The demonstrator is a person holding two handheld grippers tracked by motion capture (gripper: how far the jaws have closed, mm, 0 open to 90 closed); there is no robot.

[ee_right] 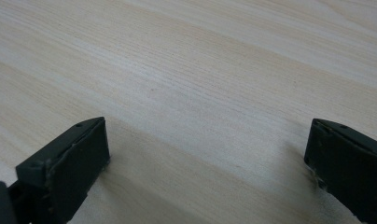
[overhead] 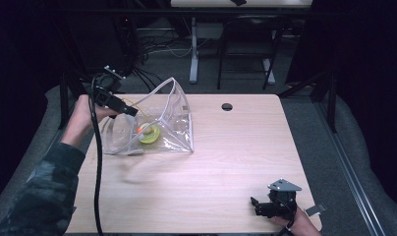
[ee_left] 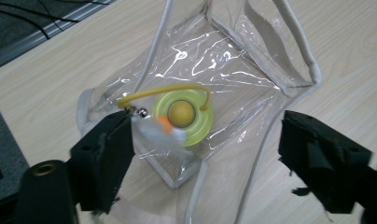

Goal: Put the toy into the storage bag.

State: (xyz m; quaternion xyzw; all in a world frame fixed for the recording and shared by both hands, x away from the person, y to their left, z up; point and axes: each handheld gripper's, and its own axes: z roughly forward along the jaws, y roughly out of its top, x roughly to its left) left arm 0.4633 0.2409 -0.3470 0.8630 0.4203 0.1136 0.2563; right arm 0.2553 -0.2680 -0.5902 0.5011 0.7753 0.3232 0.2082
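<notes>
A clear plastic pouch with white trim lies open on the left part of the wooden table. Inside it rests a yellow-green round toy with an orange ball, a yellow cord and white feathers. My left gripper hovers just above the pouch's left side; its jaws stand wide apart with nothing between the pads, and the pouch lies below them. My right gripper rests low near the table's front right corner. In the right gripper view its gripper is open over bare wood.
A round cable hole sits in the table near its far edge. A black cable trails from the left gripper along the table's left side. Table legs and floor cables stand beyond the far edge.
</notes>
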